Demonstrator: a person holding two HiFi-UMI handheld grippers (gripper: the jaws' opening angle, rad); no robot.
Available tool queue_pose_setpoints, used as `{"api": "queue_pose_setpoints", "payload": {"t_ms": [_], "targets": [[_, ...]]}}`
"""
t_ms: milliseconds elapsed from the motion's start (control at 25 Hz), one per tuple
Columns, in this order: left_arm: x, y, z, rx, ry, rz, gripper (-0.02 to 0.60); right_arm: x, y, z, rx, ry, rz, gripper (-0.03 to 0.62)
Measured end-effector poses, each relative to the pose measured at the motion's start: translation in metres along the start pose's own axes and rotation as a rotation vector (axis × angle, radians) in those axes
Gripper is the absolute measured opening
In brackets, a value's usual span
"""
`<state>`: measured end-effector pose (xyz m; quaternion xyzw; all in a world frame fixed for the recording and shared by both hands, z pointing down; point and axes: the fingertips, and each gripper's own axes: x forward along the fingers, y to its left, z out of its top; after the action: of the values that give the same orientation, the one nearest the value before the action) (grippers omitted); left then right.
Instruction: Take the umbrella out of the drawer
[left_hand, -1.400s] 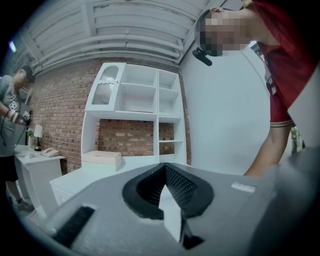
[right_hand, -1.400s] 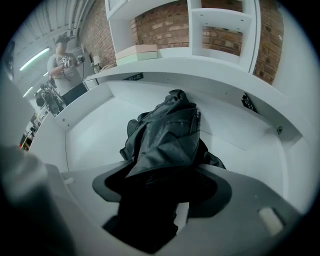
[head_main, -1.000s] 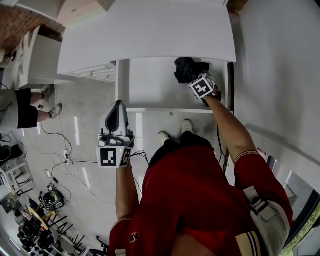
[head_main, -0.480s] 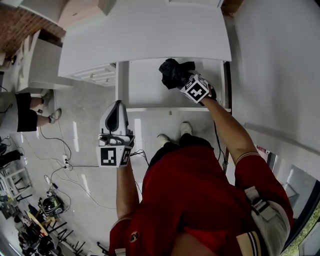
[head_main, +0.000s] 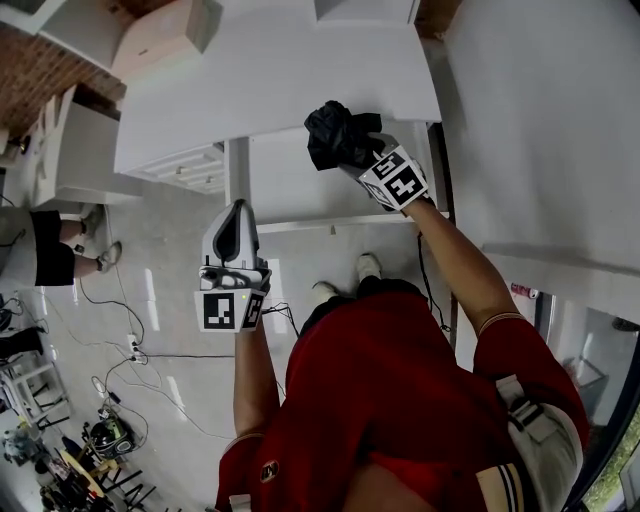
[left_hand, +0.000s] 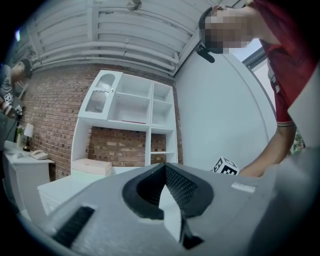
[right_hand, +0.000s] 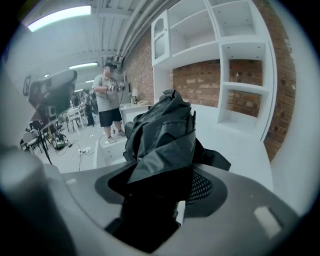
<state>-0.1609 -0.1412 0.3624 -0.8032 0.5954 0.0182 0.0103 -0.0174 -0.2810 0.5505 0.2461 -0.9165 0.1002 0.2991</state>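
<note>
In the head view my right gripper (head_main: 362, 158) is shut on the folded black umbrella (head_main: 338, 134) and holds it above the open white drawer (head_main: 290, 185), near the edge of the desk top. The right gripper view shows the umbrella's crumpled black fabric (right_hand: 162, 130) standing up between the jaws of the right gripper (right_hand: 165, 185). My left gripper (head_main: 236, 215) hangs in front of the drawer's left corner, over the floor. It points level with its jaws together and nothing in them, and the left gripper (left_hand: 165, 172) faces the shelves.
A white desk top (head_main: 250, 90) runs above the drawer, with a white wall (head_main: 540, 130) at the right. A low white cabinet (head_main: 185, 150) stands to the left. A person (head_main: 40, 215) stands further left and cables (head_main: 130, 320) lie on the floor. White shelving (left_hand: 130, 107) backs onto brick.
My right gripper has risen out of the drawer with the umbrella and shifted left toward the desk top. The left gripper has hardly moved.
</note>
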Motion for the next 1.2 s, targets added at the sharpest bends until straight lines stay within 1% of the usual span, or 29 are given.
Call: {"api": "queue_pose_setpoints", "payload": {"t_ms": [200,360,520,640,880,1200], "targets": [[0.004,-0.013,0.009,-0.011,-0.014,-0.036,0.005,-0.049,0.005,0.039,0.037,-0.132,-0.025,0.293],[0.007,-0.027,0.023,-0.021,-0.053,-0.079,0.005,-0.090,0.018,0.062,0.090,-0.255,-0.035,0.293],[0.006,-0.036,0.031,-0.011,-0.063,-0.098,0.005,-0.129,0.032,0.079,0.162,-0.386,-0.041,0.293],[0.001,-0.047,0.038,-0.010,-0.081,-0.116,0.005,-0.156,0.046,0.085,0.184,-0.465,-0.049,0.293],[0.001,-0.052,0.048,0.001,-0.095,-0.142,0.005,-0.184,0.065,0.094,0.215,-0.543,-0.053,0.293],[-0.008,-0.043,0.056,0.003,-0.110,-0.140,0.005,-0.198,0.084,0.097,0.223,-0.582,-0.061,0.293]]}}
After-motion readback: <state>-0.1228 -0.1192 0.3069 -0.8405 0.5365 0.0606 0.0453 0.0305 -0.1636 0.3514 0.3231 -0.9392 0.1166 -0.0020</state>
